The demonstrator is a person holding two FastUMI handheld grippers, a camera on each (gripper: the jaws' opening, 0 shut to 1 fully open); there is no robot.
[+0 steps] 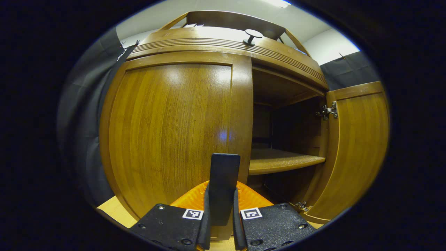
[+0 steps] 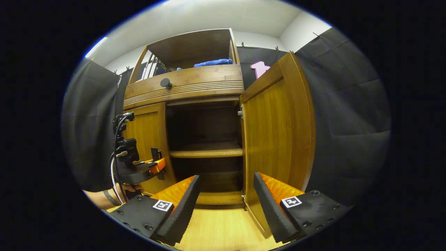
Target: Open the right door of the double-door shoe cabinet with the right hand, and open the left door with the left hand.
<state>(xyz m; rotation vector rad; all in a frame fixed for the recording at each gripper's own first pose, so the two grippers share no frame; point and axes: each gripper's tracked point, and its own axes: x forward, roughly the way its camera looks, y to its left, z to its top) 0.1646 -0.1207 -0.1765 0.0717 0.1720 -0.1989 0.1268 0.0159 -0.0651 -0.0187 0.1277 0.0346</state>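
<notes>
The wooden shoe cabinet (image 1: 226, 43) fills the left gripper view. Its left door (image 1: 167, 136) stands closed. A dark upright handle (image 1: 224, 174) at that door's inner edge sits between the two fingers of my left gripper (image 1: 222, 226), which is shut on it. The right door (image 1: 355, 150) is swung wide open, baring a shelf (image 1: 282, 162). In the right gripper view my right gripper (image 2: 226, 205) is open low in front of the cabinet, with the open right door (image 2: 278, 139) just right of centre and its lower edge between the fingers, untouched. The left gripper (image 2: 153, 165) shows at the left door (image 2: 146, 146).
A drawer with a round black knob (image 2: 166, 83) runs above the doors, and a blue cloth (image 2: 214, 62) lies on the top shelf. A hand (image 2: 115, 195) holds the left gripper. Light wooden floor (image 2: 223, 230) lies before the cabinet. Black cloth walls hang on both sides.
</notes>
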